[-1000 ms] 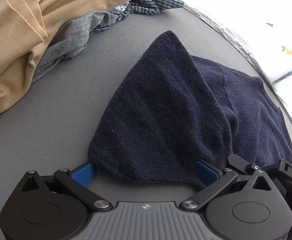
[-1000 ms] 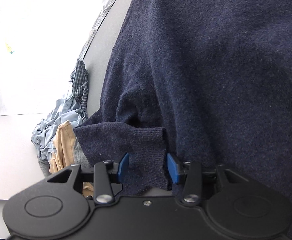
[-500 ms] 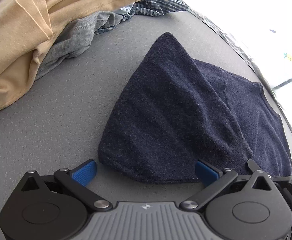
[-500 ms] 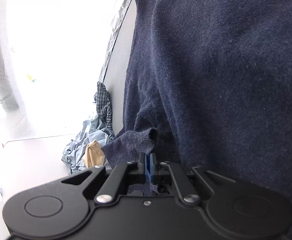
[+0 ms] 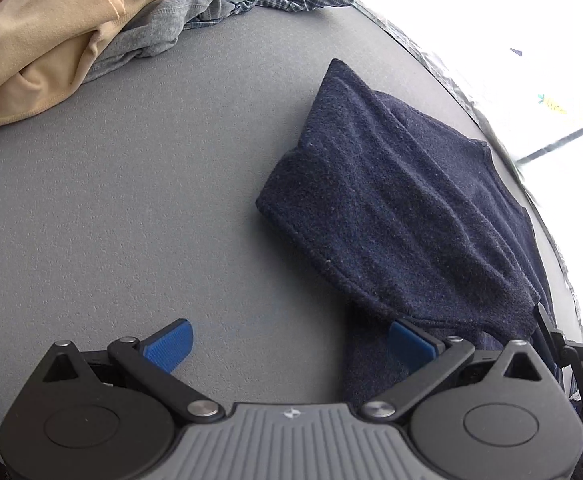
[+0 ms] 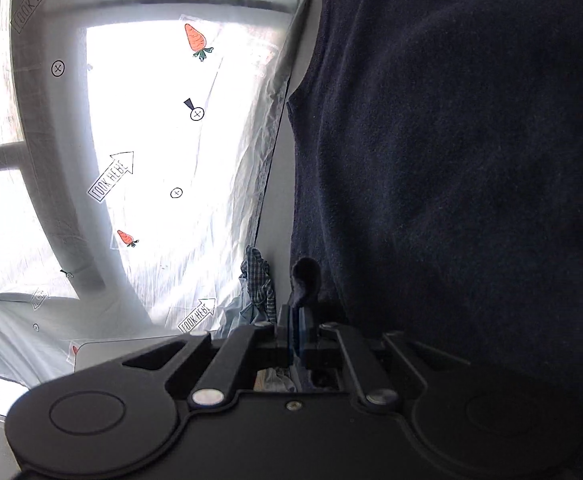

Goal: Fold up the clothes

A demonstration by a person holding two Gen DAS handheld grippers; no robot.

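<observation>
Navy sweater (image 5: 403, 216) lay half-folded on grey table (image 5: 131, 208); we held right gripper (image 6: 296, 316) clamped on its cuff (image 6: 305, 280), left gripper (image 5: 289, 340) spread wide, holding nothing.

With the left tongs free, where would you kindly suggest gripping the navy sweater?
Probably the hemmed near-left corner of the navy sweater, approached low from the bare grey table side: there the folded edge is exposed and thin enough for the open left tongs.
</observation>
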